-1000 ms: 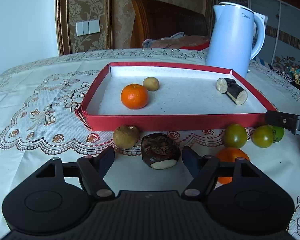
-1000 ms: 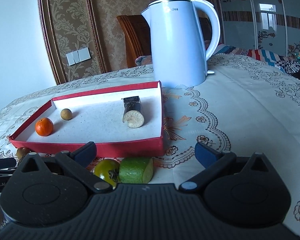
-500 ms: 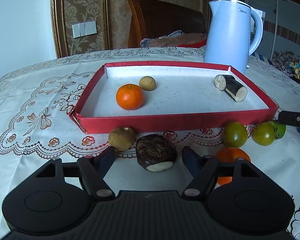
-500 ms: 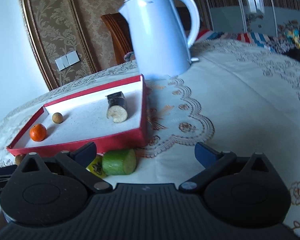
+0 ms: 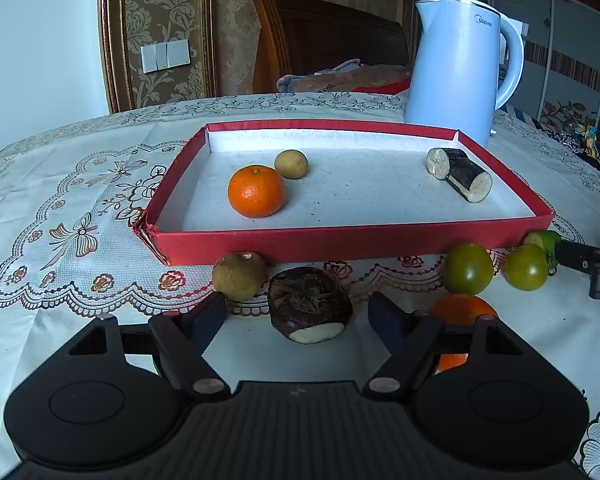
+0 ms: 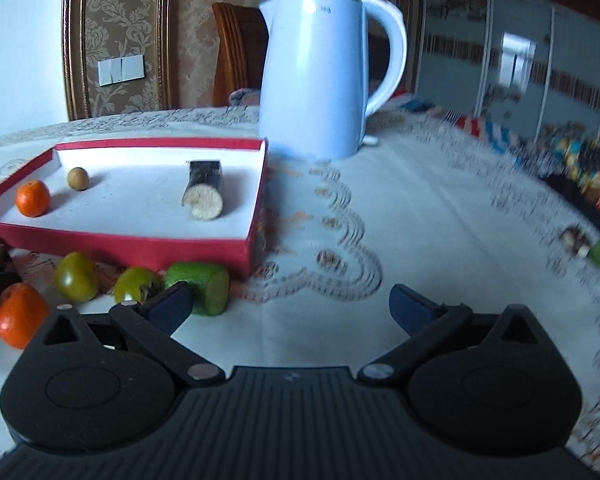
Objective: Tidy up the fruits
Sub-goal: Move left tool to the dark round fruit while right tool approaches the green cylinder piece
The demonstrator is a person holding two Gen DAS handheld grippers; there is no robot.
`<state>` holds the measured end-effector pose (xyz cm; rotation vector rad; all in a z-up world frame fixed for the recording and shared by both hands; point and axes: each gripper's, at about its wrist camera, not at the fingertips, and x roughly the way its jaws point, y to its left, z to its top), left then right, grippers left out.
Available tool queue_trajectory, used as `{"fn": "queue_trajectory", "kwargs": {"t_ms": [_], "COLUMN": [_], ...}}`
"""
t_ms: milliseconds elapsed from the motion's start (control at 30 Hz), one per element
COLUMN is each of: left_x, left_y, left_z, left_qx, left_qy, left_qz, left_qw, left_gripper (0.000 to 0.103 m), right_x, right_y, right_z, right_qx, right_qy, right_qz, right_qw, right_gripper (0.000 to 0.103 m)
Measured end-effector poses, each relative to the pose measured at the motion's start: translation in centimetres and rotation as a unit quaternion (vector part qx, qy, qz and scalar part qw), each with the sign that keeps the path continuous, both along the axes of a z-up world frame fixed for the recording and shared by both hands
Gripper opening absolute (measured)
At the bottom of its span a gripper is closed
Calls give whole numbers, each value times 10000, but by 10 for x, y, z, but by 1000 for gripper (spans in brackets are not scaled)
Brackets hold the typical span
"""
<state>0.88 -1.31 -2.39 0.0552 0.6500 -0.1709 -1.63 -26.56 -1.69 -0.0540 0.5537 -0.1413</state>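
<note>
A red tray (image 5: 340,240) (image 6: 140,246) holds an orange (image 5: 256,191), a small brown fruit (image 5: 291,164) and dark sugarcane pieces (image 5: 460,174) (image 6: 204,194). On the cloth before it lie a brown fruit (image 5: 239,276), a dark water chestnut (image 5: 309,304), two green tomatoes (image 5: 468,268) (image 5: 526,267), another orange (image 5: 462,310) (image 6: 18,315) and a green cut piece (image 6: 204,288). My left gripper (image 5: 298,316) is open, its fingers either side of the chestnut. My right gripper (image 6: 290,306) is open and empty, its left finger by the green piece.
A white electric kettle (image 5: 456,68) (image 6: 320,76) stands behind the tray's far right corner. A lace-patterned cloth (image 6: 420,240) covers the table. Small bits lie at the table's right edge (image 6: 584,246). A wooden chair (image 5: 320,40) stands behind.
The left gripper has drawn back slightly and stays around the chestnut. The right gripper has swung and the view is blurred; more fruit shows at its left now.
</note>
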Motion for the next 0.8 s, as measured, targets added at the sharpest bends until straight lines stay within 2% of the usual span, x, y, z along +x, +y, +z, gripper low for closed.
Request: {"fn": "queue_trajectory", "kwargs": {"t_ms": [100, 200, 333, 400, 467, 667, 800], "left_x": [0, 0, 0, 0, 0, 0, 0], "left_y": [0, 0, 0, 0, 0, 0, 0], "left_z": [0, 0, 0, 0, 0, 0, 0], "left_qx": [-1, 2, 9, 5, 4, -6, 0], "left_qy": [0, 1, 1, 2, 1, 2, 2], "left_qz": [0, -1, -1, -1, -1, -2, -2], "left_qw": [10000, 10000, 10000, 10000, 10000, 10000, 10000], "left_gripper": [79, 79, 79, 80, 80, 80, 80], "right_x": [-4, -8, -23, -19, -11, 13, 16], "right_y": [-2, -10, -23, -19, -9, 6, 11], "right_z": [1, 2, 7, 7, 3, -9, -10], "right_qx": [-93, -142, 509, 658, 590, 216, 85], "right_qy": [-77, -133, -422, -296, -165, 511, 538], "right_qz": [-80, -454, -71, 174, 308, 180, 253], "right_qw": [9999, 9988, 9978, 9972, 9976, 9983, 9982], "right_gripper": [103, 103, 103, 103, 103, 103, 103]}}
